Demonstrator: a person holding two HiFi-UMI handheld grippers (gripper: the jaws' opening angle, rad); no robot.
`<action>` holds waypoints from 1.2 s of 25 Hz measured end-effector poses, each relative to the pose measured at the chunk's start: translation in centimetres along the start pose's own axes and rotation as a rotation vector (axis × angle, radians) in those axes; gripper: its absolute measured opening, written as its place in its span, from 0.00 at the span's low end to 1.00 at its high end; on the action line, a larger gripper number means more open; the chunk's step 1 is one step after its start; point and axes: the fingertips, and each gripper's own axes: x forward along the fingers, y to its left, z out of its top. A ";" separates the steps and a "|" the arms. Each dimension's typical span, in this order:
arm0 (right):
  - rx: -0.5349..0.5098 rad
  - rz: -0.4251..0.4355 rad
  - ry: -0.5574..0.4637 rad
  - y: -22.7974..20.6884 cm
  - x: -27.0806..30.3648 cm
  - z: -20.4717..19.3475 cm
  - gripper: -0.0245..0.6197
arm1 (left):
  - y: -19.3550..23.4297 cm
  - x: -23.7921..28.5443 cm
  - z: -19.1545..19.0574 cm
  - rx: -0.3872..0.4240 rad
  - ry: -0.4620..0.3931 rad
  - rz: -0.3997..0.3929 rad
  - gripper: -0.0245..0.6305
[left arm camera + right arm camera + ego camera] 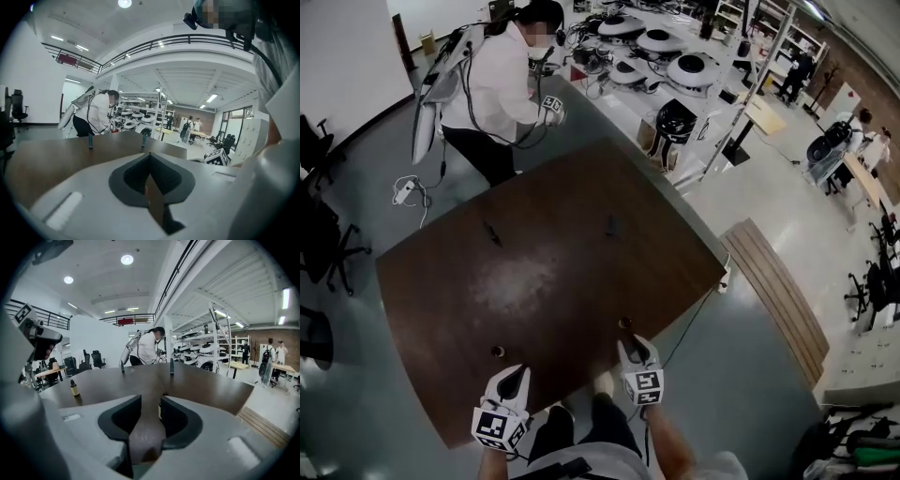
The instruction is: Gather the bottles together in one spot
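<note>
- right gripper (150,400): jaws partly open, with a clear gap between the pads. The brown table (206,380) shows through the gap.
- small bottle (161,408): upright at the mouth of that gap, tight beside the inner face of the right-hand pad. Only a sliver of amber body and the dark cap show. Can't tell if that pad touches it. The left-hand pad is clear of it, so it isn't clamped.
- head view agrees: the small bottle (624,323) stands just ahead of the right gripper (633,349) tips, near the table's near edge.
- left gripper (150,157): jaw tips together, nothing between them. Only a thin wedge of table shows behind the tips.
- amber bottle (74,388): upright with a dark cap, well off to the left of the right gripper. In the head view the amber bottle (498,352) is just ahead of the left gripper (517,375) tips, not touching.
- left far bottle (123,366) and right far bottle (171,366): dark, upright, far ahead of both grippers and well apart from each other. The left gripper view shows the same two ahead.
- person in white (492,84): beyond the table's far edge.
</note>
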 end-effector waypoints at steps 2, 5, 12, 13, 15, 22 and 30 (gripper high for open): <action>0.003 0.006 0.021 -0.8 0.9 -0.9 0.28 | -0.4 0.4 -0.2 0.003 0.009 0.010 0.04; 0.006 0.016 0.047 -1.9 2.2 -1.8 0.35 | -0.9 0.7 -0.3 0.003 0.022 0.032 0.04; 0.001 0.061 0.083 -2.8 4.8 -2.9 0.39 | -0.9 1.3 0.0 0.001 0.035 0.078 0.04; -0.003 0.065 0.087 -2.8 5.0 -2.8 0.39 | -0.9 1.4 0.1 0.000 0.035 0.081 0.04; -0.010 0.065 0.094 -2.8 5.4 -2.7 0.39 | -0.8 1.5 0.2 -0.001 0.035 0.090 0.04; -0.036 0.078 0.116 -2.7 5.9 -2.9 0.27 | -0.4 1.9 0.3 -0.011 0.035 0.113 0.04; -0.066 0.080 0.102 -2.0 6.0 -2.5 0.25 | 0.4 0.8 0.0 -0.024 0.032 0.142 0.04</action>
